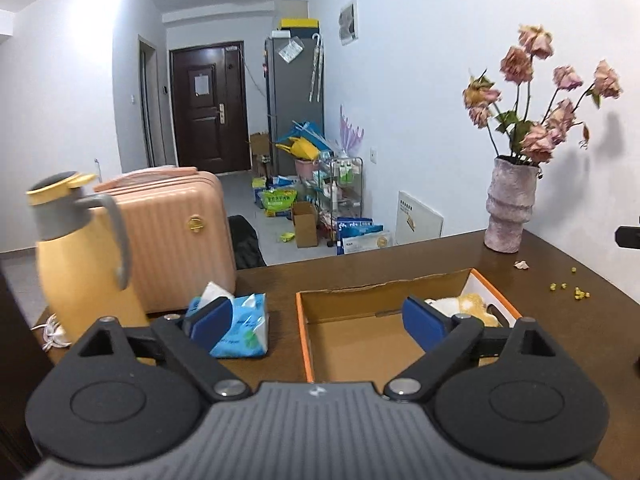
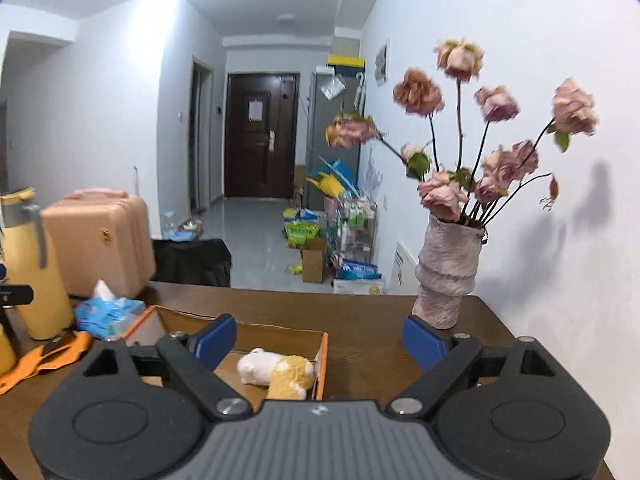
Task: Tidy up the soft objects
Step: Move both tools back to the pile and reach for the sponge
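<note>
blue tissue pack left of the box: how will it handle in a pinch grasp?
The tissue pack looks like a soft plastic wrap, so it will probably squash between the pads rather than resist. It is likely light for its bulk. A tissue sticks up from the top; pinching that would probably pull out a sheet, not lift the pack.

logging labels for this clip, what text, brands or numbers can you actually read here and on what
No text reads clearly in either view.
Tissue pack: print too blurred to read.
Paper on the dark door: too small to read.
White board leaning on the wall: a line of dark characters, unreadable.
Green and yellow bag on the floor: print too small to read.
Blue and white packs on the floor: print illegible.
Tongs body: a small logo mark, no letters.
</note>
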Demonstrator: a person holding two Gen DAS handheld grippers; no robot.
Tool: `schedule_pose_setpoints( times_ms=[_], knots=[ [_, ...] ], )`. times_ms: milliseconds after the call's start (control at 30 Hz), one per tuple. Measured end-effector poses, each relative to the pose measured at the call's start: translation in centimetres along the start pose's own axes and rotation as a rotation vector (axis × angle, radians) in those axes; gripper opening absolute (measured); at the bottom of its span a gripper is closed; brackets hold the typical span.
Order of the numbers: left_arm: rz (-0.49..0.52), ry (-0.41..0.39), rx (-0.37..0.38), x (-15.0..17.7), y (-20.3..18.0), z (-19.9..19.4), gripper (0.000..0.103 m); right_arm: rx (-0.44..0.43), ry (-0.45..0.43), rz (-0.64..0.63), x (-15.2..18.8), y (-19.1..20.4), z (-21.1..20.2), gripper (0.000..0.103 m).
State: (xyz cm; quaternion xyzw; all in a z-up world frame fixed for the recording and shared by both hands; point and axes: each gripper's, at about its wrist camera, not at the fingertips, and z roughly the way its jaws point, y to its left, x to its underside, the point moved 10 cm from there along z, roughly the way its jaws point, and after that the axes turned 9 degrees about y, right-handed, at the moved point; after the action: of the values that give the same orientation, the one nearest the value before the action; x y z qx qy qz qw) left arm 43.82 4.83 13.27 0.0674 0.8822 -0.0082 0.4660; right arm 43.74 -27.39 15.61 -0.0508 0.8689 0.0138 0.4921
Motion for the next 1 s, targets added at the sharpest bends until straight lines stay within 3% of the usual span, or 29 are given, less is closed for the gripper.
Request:
schedule_pose_setpoints(
  times_ms=[267,500,567,667,800,900,1000],
  knots=[
    [-0.021,-0.101,-0.005,6.3,-0.3,-8.9,0.096,-0.100,-0.087,0.038,6.3,1.6,-8.3,0.092],
    [-0.033,-0.175,-0.004,15.0,-1.5,-15.1,0.102,-0.187,-0.130,0.098,14.4,3.6,-13.4,0.092],
    [-0.044,-0.175,-0.004,17.8,-2.0,-16.2,0.102,-0.197,-0.135,0.114,17.3,4.3,-14.7,0.098],
    [-0.085,-0.158,0.012,22.7,-2.6,-17.4,0.103,-0.187,-0.116,0.129,22.3,5.2,-16.1,0.101],
    [-0.139,-0.069,0.040,27.5,-3.5,-17.0,0.103,-0.210,-0.062,0.190,27.3,5.9,-16.6,0.101],
    [-0.087,-0.056,0.036,27.7,-4.2,-16.5,0.103,-0.227,-0.021,0.179,27.6,6.8,-15.7,0.101],
    [-0.102,-0.069,0.046,27.3,-4.1,-16.0,0.103,-0.201,-0.049,0.192,27.3,7.2,-15.6,0.101]
  ],
)
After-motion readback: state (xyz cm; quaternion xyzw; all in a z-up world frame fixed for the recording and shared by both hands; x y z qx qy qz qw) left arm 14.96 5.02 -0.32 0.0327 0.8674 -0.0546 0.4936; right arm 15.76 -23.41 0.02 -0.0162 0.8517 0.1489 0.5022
